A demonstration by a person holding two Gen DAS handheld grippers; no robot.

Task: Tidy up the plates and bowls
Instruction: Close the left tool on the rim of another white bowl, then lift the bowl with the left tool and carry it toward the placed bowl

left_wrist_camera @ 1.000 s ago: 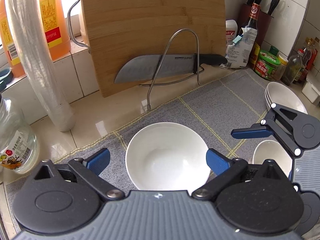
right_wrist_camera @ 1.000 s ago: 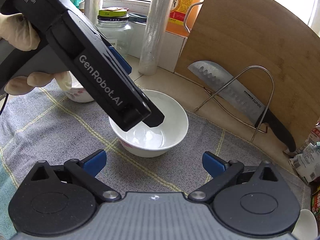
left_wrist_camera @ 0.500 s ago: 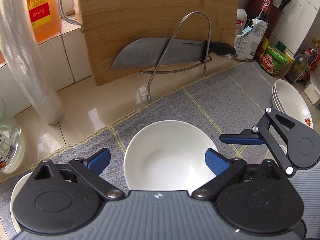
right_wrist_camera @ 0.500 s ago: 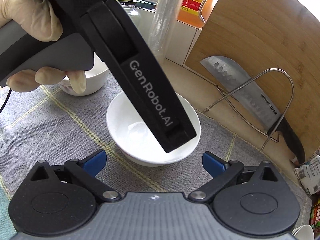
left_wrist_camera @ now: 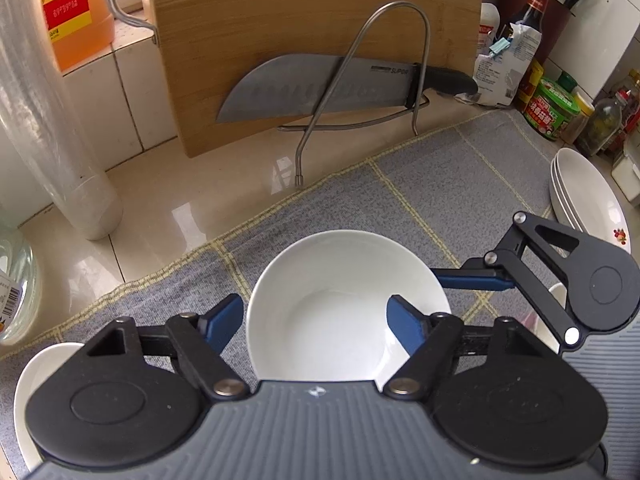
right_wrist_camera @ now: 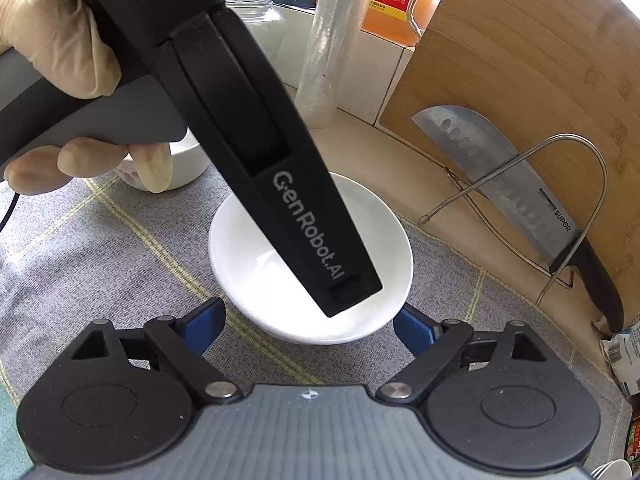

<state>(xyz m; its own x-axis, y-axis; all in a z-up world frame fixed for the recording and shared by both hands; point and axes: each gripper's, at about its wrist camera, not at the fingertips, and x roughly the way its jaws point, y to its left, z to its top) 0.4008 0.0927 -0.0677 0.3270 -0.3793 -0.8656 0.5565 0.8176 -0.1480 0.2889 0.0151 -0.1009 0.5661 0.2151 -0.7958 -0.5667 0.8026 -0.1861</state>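
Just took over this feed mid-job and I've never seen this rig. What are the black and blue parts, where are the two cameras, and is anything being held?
No robot arm here: a person holds a hand-held gripper in each hand, and each carries a fisheye camera looking along its blue fingers. The left hand-held gripper is open, one finger outside the rim of the white bowl and one inside. The right hand-held gripper is open beside the same bowl. Nothing is gripped. The bowl sits on a grey cloth; stacked plates lie at its right, a knife behind.
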